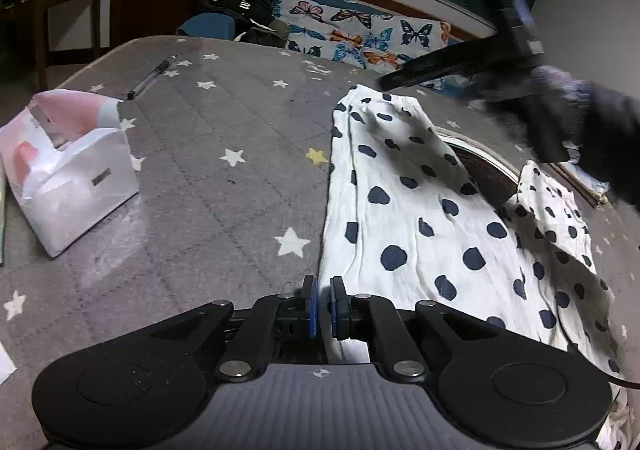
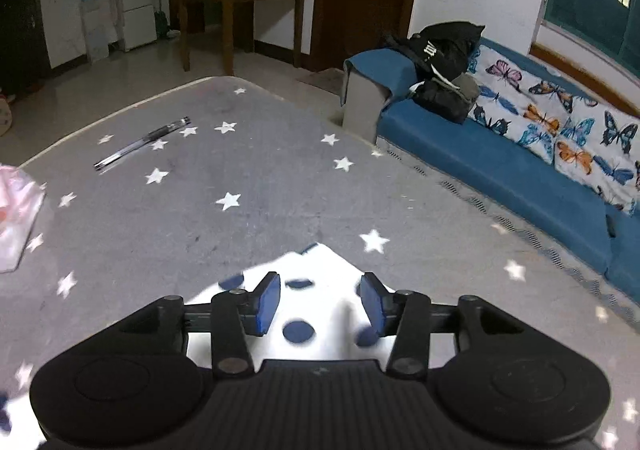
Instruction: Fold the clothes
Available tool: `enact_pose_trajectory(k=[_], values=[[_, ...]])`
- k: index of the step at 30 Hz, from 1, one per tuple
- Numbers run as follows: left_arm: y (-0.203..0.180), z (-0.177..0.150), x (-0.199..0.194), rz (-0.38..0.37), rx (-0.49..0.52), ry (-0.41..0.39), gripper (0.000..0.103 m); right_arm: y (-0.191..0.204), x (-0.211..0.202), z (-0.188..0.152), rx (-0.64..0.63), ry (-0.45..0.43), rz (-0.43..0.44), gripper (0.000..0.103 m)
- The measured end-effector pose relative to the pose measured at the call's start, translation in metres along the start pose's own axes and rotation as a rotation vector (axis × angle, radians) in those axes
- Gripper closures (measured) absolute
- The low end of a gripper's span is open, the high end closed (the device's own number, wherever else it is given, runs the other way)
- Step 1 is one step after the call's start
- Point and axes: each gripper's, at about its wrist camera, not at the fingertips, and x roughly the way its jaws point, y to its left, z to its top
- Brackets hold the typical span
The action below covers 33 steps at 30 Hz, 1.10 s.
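Note:
A white garment with navy polka dots lies spread on the grey star-print table cover. My left gripper is shut on the garment's near left edge, close to the table. My right gripper is open and hovers over the garment's far corner, with the cloth between and below its blue pads. In the left wrist view the right gripper shows as a blurred dark shape above the garment's far end.
A white and pink plastic bag sits at the left of the table. A pen lies near the far edge. A blue sofa with a butterfly cushion and dark bags stands beyond the table.

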Motion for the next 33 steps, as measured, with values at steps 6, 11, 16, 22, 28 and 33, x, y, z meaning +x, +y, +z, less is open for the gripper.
enact_pose_trajectory(k=[6, 11, 16, 22, 28, 33], values=[[-0.014, 0.000, -0.022, -0.009, 0.022, -0.046, 0.071, -0.020, -0.068, -0.035, -0.014, 0.040, -0.083, 0.053], [-0.046, -0.008, -0.039, -0.089, 0.067, -0.071, 0.068, -0.039, -0.110, -0.087, -0.001, 0.108, -0.157, 0.052], [-0.086, -0.021, -0.041, -0.180, 0.124, -0.040, 0.067, -0.062, -0.130, -0.150, 0.111, 0.160, -0.205, 0.052], [-0.134, -0.038, -0.029, -0.286, 0.212, 0.030, 0.067, -0.097, -0.150, -0.205, 0.246, 0.136, -0.274, 0.052], [-0.175, -0.048, -0.014, -0.369, 0.289, 0.093, 0.067, -0.129, -0.157, -0.224, 0.363, 0.085, -0.352, 0.052], [-0.198, -0.054, -0.009, -0.443, 0.331, 0.136, 0.053, -0.149, -0.155, -0.234, 0.441, 0.061, -0.376, 0.052]])
